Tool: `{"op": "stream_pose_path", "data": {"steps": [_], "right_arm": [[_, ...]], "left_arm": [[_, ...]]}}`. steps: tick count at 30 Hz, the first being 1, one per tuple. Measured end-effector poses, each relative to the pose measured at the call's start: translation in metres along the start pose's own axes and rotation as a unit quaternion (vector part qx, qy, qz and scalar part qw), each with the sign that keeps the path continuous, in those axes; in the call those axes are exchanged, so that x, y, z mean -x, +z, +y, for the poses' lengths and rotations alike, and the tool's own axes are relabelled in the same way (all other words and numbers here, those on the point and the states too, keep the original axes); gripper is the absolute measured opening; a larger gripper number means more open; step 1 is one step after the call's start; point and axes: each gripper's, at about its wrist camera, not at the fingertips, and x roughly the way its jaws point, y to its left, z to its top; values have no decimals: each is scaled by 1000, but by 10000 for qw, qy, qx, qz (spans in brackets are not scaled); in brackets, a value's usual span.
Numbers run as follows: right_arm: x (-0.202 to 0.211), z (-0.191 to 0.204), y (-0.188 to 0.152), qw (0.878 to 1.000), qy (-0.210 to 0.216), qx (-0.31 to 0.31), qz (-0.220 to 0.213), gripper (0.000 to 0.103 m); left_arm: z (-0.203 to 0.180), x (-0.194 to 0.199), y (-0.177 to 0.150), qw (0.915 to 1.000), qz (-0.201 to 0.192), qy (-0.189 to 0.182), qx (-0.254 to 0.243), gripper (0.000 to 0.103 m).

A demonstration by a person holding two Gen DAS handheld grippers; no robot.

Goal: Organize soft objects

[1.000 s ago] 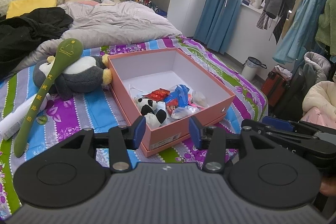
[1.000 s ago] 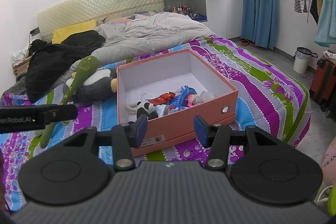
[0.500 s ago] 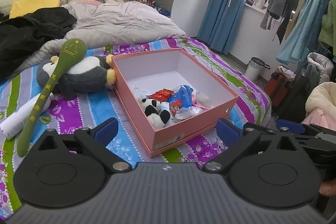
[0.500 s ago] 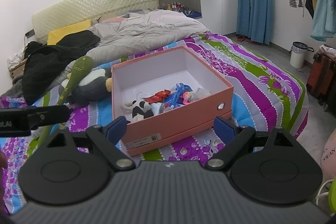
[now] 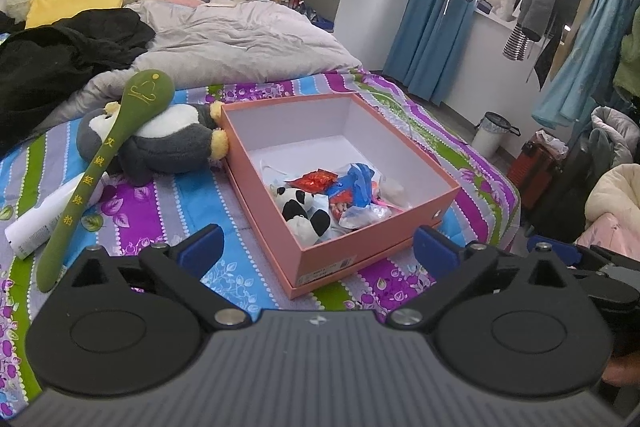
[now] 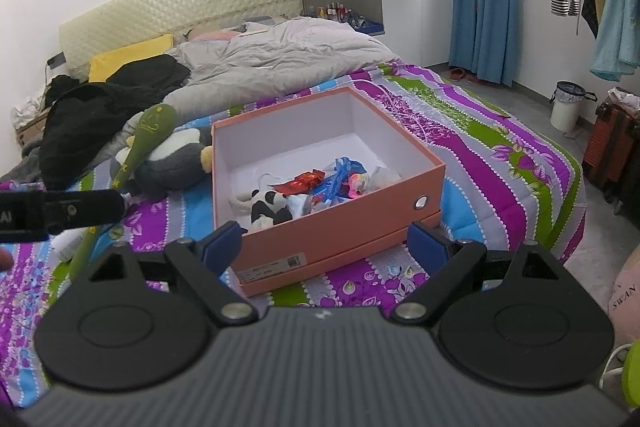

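A salmon-pink open box (image 5: 360, 245) (image 6: 340, 227) sits on the striped bedspread. Inside it lie a small panda plush (image 5: 304, 213) (image 6: 266, 209), a red wrapper (image 5: 316, 181) and a blue soft item (image 5: 360, 183). Left of the box a grey penguin plush (image 5: 168, 147) (image 6: 172, 159) lies on its back, touching the box wall. A green long-handled massage hammer (image 5: 108, 155) (image 6: 148, 131) rests across it. My left gripper (image 5: 318, 251) and my right gripper (image 6: 325, 243) both hover open and empty just short of the box's near corner.
A white tube (image 5: 44, 219) lies by the hammer's handle. A grey duvet (image 5: 240, 39), black clothing (image 5: 68, 55) and a yellow pillow (image 5: 76, 1) cover the bed's far half. Right of the bed stand a bin (image 6: 568, 105), a suitcase (image 6: 612, 151) and hanging clothes.
Both grippers' jaws have swung from half-shut to wide open. Neither hand has shifted, and the box and toys lie as before.
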Motion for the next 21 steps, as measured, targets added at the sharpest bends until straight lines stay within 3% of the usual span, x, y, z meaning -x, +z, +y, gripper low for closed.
{"op": "stream_pose_path", "data": {"steps": [21], "right_arm": [[4,0,2,10000,-28,-6,-27,91]], "left_arm": [[0,6,2,10000,-88,16,14,102]]}}
